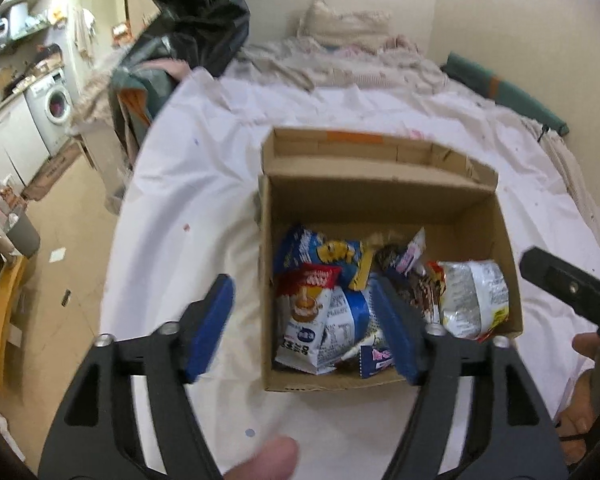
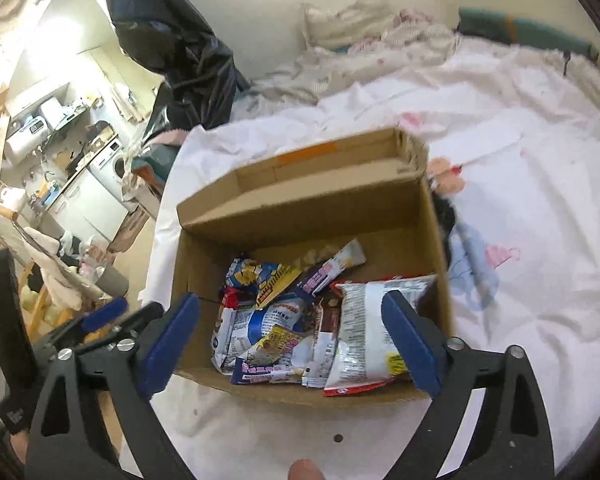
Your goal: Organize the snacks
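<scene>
Bed [image 1: 188,168] under white sheet; open box [image 1: 380,200] on it, snacks [image 2: 300,320] piled loose inside. Left gripper [image 1: 304,324] and right gripper [image 2: 294,338] above, fingers wide, empty. Packing appears mostly done; lid unshut.

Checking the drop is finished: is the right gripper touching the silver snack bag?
Cannot tell. In the right wrist view the right gripper is open, its blue pad overlapping the silver snack bag inside the cardboard box.

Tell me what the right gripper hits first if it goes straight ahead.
Probably the snack packets in the cardboard box. The open right gripper aims down into them; depth is unclear.
</scene>
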`<act>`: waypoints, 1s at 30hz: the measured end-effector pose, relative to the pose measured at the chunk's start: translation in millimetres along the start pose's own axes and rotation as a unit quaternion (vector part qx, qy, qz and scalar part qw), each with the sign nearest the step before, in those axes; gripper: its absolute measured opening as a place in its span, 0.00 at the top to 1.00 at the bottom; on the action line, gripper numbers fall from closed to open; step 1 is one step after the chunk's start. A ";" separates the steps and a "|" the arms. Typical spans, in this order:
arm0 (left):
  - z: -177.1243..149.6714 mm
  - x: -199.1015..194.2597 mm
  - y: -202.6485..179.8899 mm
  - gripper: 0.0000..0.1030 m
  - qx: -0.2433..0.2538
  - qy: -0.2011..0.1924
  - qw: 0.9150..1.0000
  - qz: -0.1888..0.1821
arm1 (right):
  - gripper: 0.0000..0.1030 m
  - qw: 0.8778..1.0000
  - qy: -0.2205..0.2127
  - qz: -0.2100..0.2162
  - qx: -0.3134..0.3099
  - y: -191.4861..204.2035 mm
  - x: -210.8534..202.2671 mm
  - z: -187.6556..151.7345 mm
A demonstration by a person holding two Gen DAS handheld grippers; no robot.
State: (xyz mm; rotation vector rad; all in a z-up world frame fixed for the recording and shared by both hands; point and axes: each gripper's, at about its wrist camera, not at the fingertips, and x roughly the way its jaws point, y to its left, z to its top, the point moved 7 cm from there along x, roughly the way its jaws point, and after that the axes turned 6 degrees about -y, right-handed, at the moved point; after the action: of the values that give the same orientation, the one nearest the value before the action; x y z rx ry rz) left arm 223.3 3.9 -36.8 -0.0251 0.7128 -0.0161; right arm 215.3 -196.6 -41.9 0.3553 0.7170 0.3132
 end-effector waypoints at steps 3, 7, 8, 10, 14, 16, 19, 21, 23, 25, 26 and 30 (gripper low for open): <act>1.9 -15.9 6.4 0.10 -0.010 -0.022 1.000 0.005 | 0.05 1.000 0.002 0.005 -0.006 6.4 -13.1 -3.7; -8.7 -29.4 16.8 0.04 -0.030 -0.020 0.999 0.007 | 0.03 1.000 -0.006 -0.010 -0.018 8.1 -32.8 -17.7; -13.1 -32.8 19.3 0.03 -0.034 -0.018 0.999 0.008 | 0.02 1.000 -0.006 -0.012 -0.018 7.6 -36.9 -21.0; -20.4 -37.9 19.8 0.00 -0.038 -0.013 0.999 -0.001 | 0.01 1.000 -0.007 -0.020 -0.019 6.0 -43.6 -26.1; -30.4 -50.3 18.4 0.00 -0.035 -0.010 0.999 -0.009 | 0.00 0.999 -0.013 -0.032 -0.024 2.9 -58.0 -35.0; -33.1 -57.8 18.3 0.00 -0.033 -0.016 0.999 -0.005 | 0.00 0.999 -0.019 -0.038 -0.029 2.8 -65.1 -39.0; -39.4 -69.7 17.0 0.00 -0.027 -0.028 0.999 0.002 | 0.00 0.997 -0.030 -0.053 -0.039 3.3 -73.7 -45.7; -42.6 -76.7 14.9 0.00 -0.017 -0.035 0.999 0.010 | 0.00 0.997 -0.038 -0.062 -0.040 2.2 -75.7 -49.4; -45.6 -82.8 12.7 0.00 -0.010 -0.045 0.999 0.019 | 0.00 0.996 -0.040 -0.070 -0.041 1.2 -74.3 -54.0; -47.8 -88.6 12.0 0.00 -0.008 -0.056 0.998 0.025 | 0.00 0.995 -0.043 -0.077 -0.049 1.2 -72.8 -58.0; -48.3 -90.2 12.2 0.00 -0.010 -0.060 0.998 0.027 | 0.00 0.994 -0.046 -0.082 -0.054 1.6 -72.0 -59.1; -51.9 -89.2 12.9 0.00 -0.015 -0.067 0.997 0.032 | 0.00 0.991 -0.052 -0.095 -0.074 5.7 -68.0 -62.4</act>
State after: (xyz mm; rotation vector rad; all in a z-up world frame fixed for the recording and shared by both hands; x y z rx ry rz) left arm 122.0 17.9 -18.1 -0.0312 0.5793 0.0576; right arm 123.3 -205.5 -43.7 0.1590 0.6159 0.1649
